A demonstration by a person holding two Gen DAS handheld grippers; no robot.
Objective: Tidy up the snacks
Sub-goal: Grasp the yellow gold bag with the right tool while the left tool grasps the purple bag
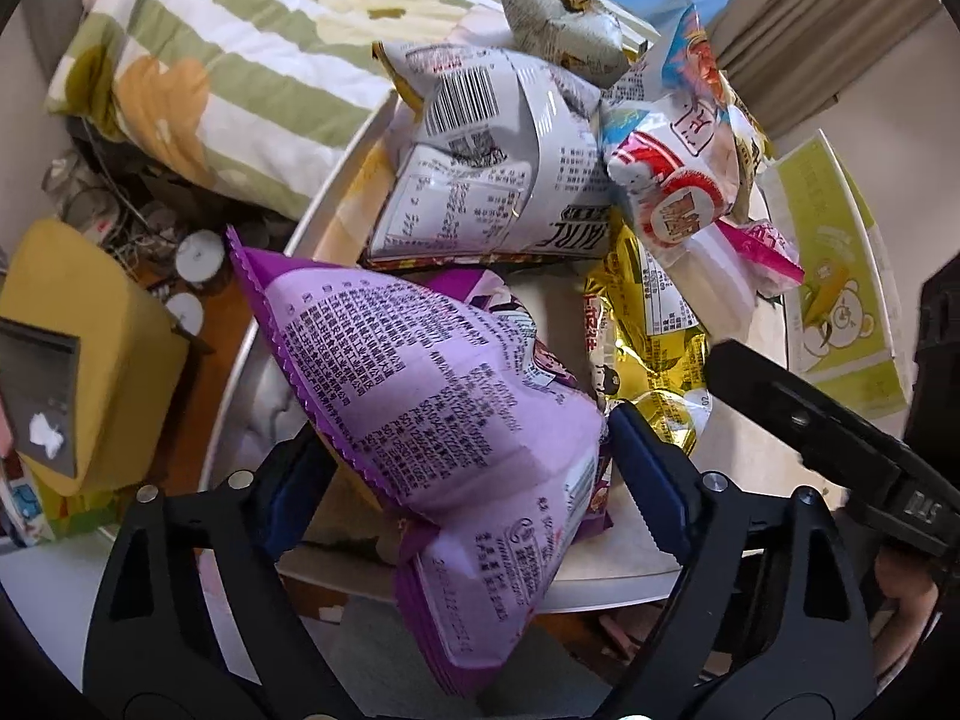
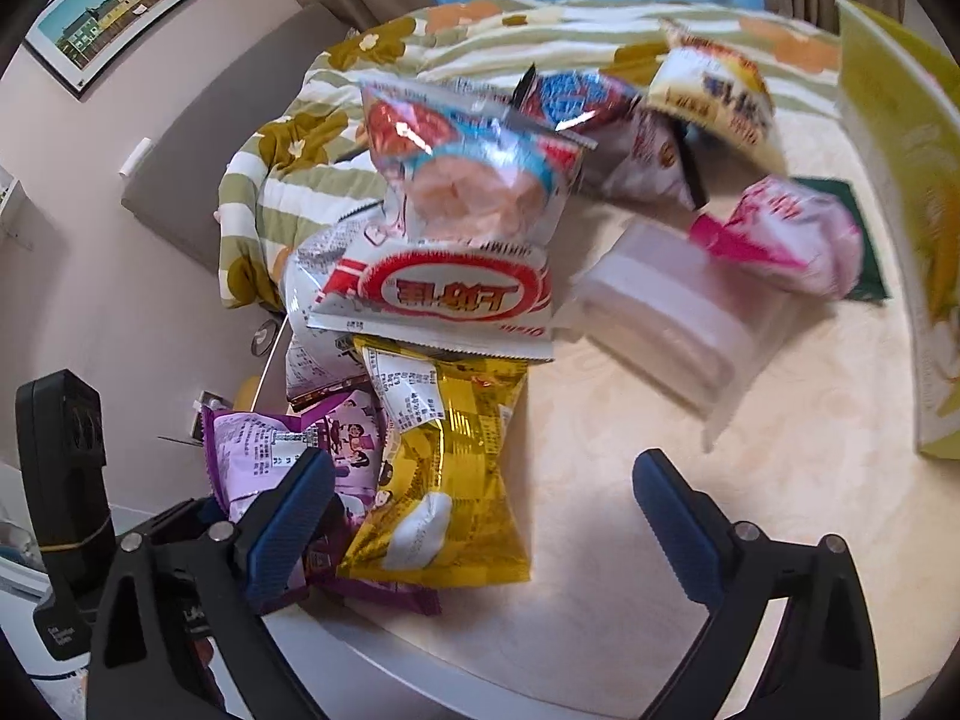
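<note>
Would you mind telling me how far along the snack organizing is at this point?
Nothing looks sorted yet. In hand: the left gripper is closed on the purple snack bag at the table's edge; the right gripper is open and holds nothing. Left: the gold bag, the red-and-white bag, the grey barcode bag, the pink packet and others are jumbled together on the table.

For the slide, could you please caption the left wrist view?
Left gripper clamps a purple snack bag at the table edge, beside piled snacks.
</note>
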